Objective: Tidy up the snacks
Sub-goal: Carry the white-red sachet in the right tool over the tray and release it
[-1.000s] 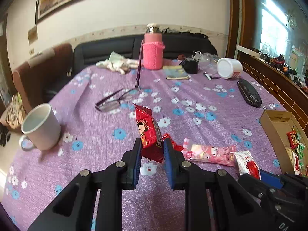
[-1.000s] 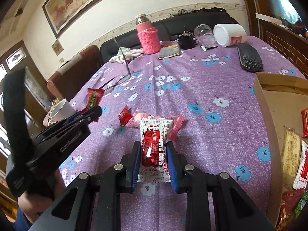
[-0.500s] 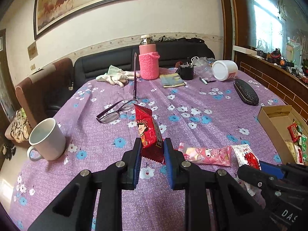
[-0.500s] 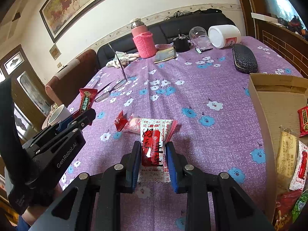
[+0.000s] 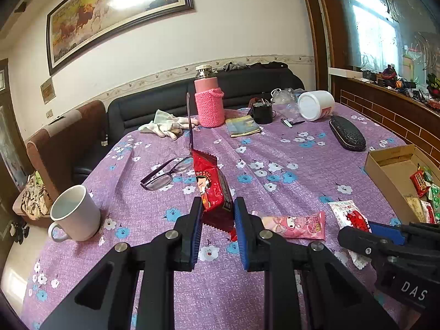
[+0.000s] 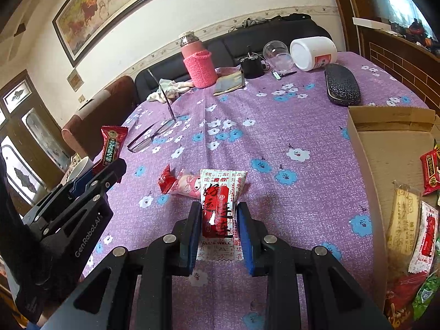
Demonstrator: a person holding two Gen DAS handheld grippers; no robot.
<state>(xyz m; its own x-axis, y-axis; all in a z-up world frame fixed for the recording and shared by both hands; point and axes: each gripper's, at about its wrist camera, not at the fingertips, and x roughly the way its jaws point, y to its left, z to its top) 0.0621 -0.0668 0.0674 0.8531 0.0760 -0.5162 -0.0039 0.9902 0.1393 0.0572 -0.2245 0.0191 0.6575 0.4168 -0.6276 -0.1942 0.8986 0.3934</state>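
Two hand-held grippers tilted down | left hand-held gripper clamps red packet | right hand-held gripper clamps white packet

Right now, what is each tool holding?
Left tool: shut on the red opera-face snack packet.
Right tool: shut on the white-and-red snack packet.

Both grippers are showing the same build: the left gripper and the right gripper are wearing matte black angular arms with triangular cut-outs, round silver screws at the joints, and ribbed blue pads lining the fingers. White lettering is running along their sides.
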